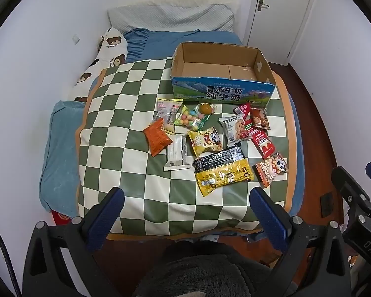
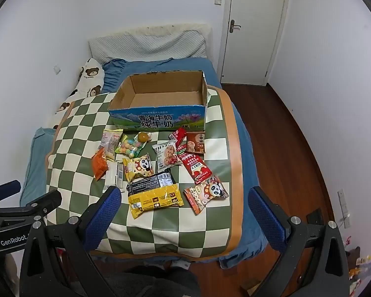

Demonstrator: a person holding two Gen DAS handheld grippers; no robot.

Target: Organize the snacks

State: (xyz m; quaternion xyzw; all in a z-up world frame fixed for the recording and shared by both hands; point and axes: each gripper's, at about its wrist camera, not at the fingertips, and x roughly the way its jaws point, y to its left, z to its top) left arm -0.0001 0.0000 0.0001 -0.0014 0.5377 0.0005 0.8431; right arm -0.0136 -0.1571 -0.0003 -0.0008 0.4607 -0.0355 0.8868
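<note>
green-and-cream checkered mat (image 1: 141, 178), blue printed cardboard box (image 1: 222, 91), yellow-and-black packet (image 1: 222, 170), orange packet (image 1: 157, 137).

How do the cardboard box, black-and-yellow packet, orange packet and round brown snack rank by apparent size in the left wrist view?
1. cardboard box
2. black-and-yellow packet
3. orange packet
4. round brown snack

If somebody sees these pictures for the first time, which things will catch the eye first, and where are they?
First comes the heap of bright snack packets in the middle of the green and white checked mat on the bed. Right behind them stands an open cardboard box with a blue printed front, nothing in it. Near the camera, the left gripper and the right gripper hang open above the mat's near edge.
</note>
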